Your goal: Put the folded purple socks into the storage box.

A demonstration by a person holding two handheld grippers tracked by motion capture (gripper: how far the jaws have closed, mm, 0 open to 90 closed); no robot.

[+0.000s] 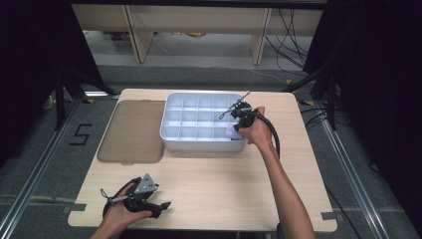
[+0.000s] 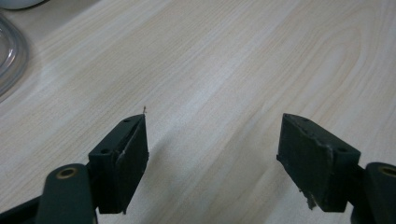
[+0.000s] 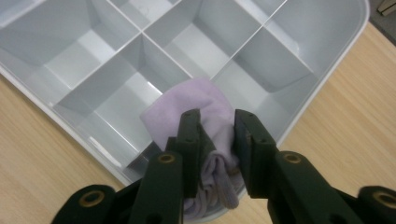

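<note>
A white tray [image 1: 199, 146] with several compartments stands at the back middle of the wooden table. In the high view my right gripper [image 1: 239, 117] reaches over the tray's near right corner. It is shut on a pale purple cloth [image 1: 232, 131]. In the right gripper view the cloth [image 3: 196, 100] is bunched between the two jaws of the right gripper [image 3: 217, 135] and drapes over a divider at the tray's [image 3: 327, 77] corner compartment. My left gripper [image 1: 161, 206] lies near the table's front left edge. Its jaws stand open over bare wood in the left gripper view [image 2: 215, 149].
A brownish translucent lid [image 1: 133, 130] lies flat just left of the tray; its rim [image 2: 9, 56] shows at the far left of the left gripper view. Bare tabletop [image 1: 224, 184] spreads between the tray and the front edge. Black cables trail from both grippers.
</note>
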